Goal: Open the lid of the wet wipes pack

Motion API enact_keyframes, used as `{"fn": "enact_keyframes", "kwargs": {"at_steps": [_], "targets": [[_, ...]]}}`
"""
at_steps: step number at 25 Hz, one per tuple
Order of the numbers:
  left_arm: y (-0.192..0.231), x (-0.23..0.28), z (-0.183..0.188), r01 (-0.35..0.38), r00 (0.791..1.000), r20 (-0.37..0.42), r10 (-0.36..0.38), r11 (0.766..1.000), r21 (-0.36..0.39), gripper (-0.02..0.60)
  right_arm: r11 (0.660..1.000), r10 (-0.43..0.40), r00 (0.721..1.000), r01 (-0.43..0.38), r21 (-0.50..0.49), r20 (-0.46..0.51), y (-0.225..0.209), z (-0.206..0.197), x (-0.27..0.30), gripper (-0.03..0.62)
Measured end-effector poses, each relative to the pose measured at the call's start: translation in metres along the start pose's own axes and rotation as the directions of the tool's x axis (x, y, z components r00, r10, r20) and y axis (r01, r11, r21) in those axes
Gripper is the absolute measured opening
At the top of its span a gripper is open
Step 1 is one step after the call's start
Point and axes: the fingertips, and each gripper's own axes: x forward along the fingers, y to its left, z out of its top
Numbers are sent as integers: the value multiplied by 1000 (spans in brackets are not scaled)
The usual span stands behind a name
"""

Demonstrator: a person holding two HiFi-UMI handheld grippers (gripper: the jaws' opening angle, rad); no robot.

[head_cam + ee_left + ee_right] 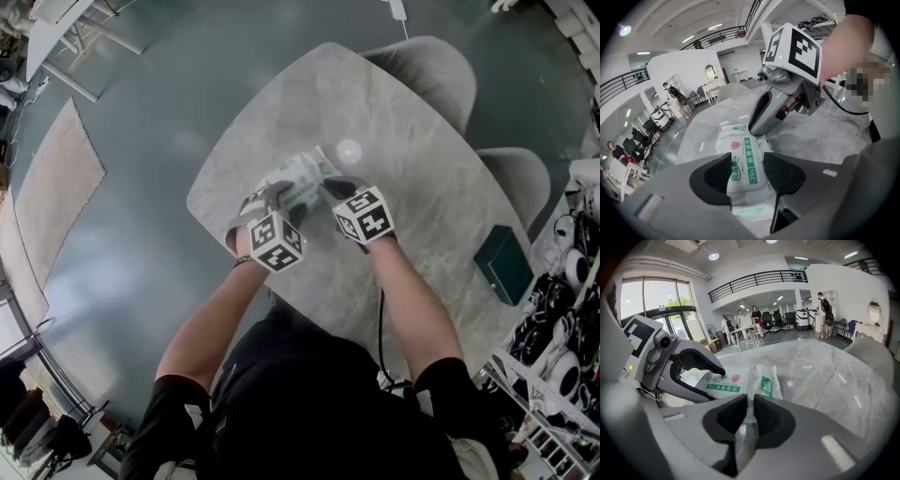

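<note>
Pack (305, 180) flat on table (422, 169), at 12 o'clock from both grippers, left gripper (747, 165) at its 7 o'clock, jaws apart astride the pack's near end, right gripper (750, 404) at its 4 o'clock, jaws pinched on its thin edge film

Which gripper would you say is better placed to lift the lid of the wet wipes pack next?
Left, probably. The left gripper stands open astride the labelled top of the wet wipes pack, while the right gripper is pinching the pack's end seam, so it can steady it.
</note>
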Motion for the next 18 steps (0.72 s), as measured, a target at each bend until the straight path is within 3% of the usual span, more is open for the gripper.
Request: {"fn": "enact_keyframes", "kwargs": {"at_steps": [4, 18], "targets": [[0, 4, 1, 4, 1000, -24, -3, 1000, 21, 204, 1000, 2, 1000, -2, 15, 0, -2, 0, 1, 41], [8, -6, -12, -3, 999, -51, 1, 999, -42, 210, 998, 36, 999, -38, 59, 21, 17, -1, 4, 31]]}}
